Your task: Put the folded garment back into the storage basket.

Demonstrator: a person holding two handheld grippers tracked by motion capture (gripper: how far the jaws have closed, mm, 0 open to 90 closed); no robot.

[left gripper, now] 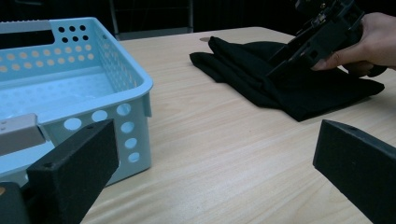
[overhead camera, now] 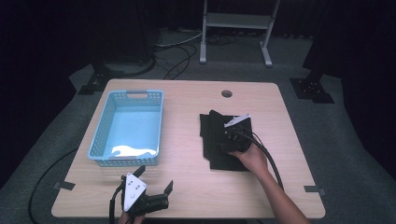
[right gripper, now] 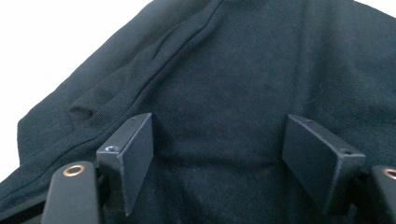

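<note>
- Nearest us, left gripper (overhead camera: 154,189) hovers with jaws spread, grasping nothing.
- Right gripper (right gripper: 217,161), jaws apart, sits over black cloth (overhead camera: 217,140).
- We judge it soft, light; pinch a folded edge.

High view overhead facing forward, left claw view low along table (left gripper: 224,154), right apparently close above black cloth (right gripper: 243,93)

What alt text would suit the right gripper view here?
The right gripper, jaws open, points down at a folded black garment whose seam ridge runs diagonally from upper middle to lower left. Overexposed white background shows past the fabric at upper left.
</note>
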